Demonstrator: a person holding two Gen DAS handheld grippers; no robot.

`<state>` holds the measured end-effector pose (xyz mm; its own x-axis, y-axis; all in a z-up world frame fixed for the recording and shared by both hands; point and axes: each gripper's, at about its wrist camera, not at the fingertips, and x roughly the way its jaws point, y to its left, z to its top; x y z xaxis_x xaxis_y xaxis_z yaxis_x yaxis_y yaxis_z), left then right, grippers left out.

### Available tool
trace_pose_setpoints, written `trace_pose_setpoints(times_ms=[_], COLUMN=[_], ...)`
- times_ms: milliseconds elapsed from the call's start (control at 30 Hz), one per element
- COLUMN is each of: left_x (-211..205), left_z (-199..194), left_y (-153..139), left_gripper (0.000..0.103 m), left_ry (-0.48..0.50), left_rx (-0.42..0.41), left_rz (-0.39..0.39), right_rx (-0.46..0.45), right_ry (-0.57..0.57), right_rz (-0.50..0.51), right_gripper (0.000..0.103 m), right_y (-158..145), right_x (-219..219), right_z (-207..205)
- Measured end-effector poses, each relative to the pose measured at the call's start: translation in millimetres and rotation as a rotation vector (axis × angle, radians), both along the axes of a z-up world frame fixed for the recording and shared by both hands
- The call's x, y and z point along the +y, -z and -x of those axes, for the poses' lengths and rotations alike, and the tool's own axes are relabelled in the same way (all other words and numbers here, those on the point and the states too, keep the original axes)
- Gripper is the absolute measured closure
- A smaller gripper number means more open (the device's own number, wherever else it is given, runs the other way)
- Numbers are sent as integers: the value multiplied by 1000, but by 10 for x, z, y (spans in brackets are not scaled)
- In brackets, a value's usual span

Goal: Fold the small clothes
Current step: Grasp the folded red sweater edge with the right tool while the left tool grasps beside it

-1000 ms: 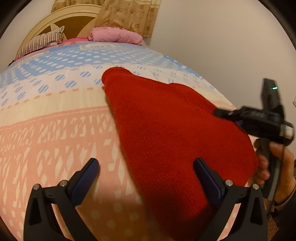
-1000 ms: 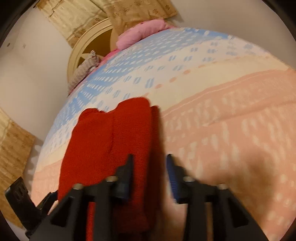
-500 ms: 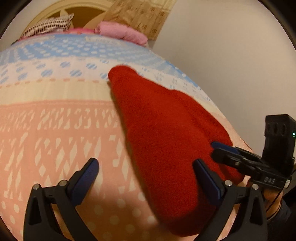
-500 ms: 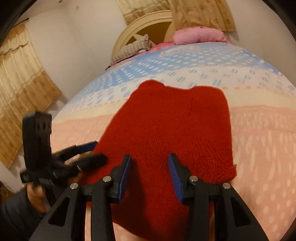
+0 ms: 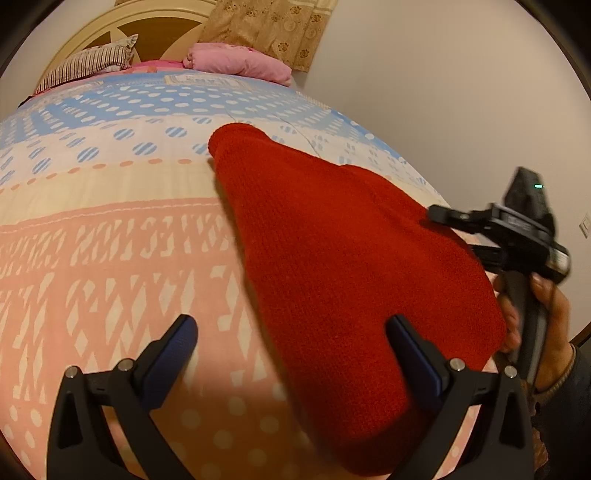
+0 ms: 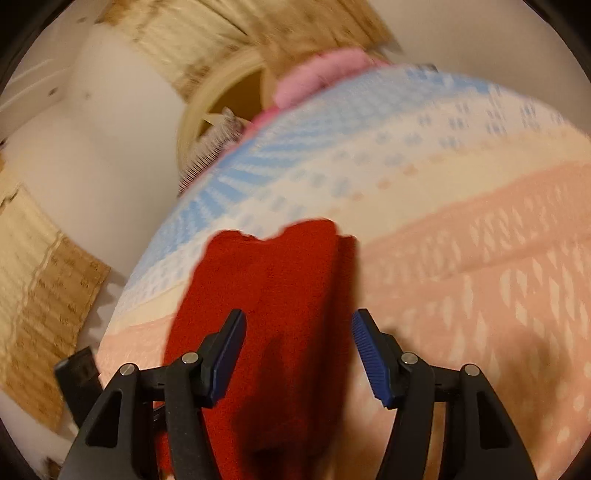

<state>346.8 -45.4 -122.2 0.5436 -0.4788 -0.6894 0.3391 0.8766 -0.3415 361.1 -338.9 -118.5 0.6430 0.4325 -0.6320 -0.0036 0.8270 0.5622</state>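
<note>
garment point(image 5: 343, 266) flat on bed point(image 5: 110, 266); pillows point(image 5: 236, 64) at far end by headboard point(image 5: 110, 27); curtain point(image 5: 273, 29) behind.

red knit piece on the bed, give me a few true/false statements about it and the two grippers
1. The red knit garment lies on a patterned bedspread. True.
2. The left gripper is clamped shut on the garment. False: its jaws stand wide apart, one finger over the bedspread, the other over the red knit, gripping nothing.
3. The right gripper has its jaws apart, with the garment below them. True: they have just been opening, and the pads do not press on the cloth.
4. A pink pillow lies at the far end of the bed. True.
5. The garment is blue. False: it is red.
</note>
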Motion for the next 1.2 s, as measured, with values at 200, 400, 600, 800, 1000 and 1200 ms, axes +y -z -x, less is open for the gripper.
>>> trace_pose_setpoints(times_ms=[200, 400, 600, 800, 1000, 1200], left_x=[4, -3, -17, -50, -75, -83], left_z=[2, 5, 11, 1, 18, -13], left_y=[4, 4, 3, 0, -11, -8], left_gripper=[0, 0, 0, 0, 3, 3], left_ry=[5, 4, 6, 12, 33, 55], left_rx=[0, -1, -6, -10, -13, 5], left_rz=[0, -3, -17, -34, -33, -16], right_rx=[76, 68, 60, 60, 49, 69], right_ry=[-6, -25, -62, -61, -69, -79], right_rz=[-92, -159, -172, -167, -156, -218], right_gripper=[42, 43, 65, 69, 71, 71], right_y=[160, 219, 281, 313, 316, 372], right_x=[-89, -32, 10, 11, 37, -4], right_z=[-307, -488, -466, -479, -454, -507])
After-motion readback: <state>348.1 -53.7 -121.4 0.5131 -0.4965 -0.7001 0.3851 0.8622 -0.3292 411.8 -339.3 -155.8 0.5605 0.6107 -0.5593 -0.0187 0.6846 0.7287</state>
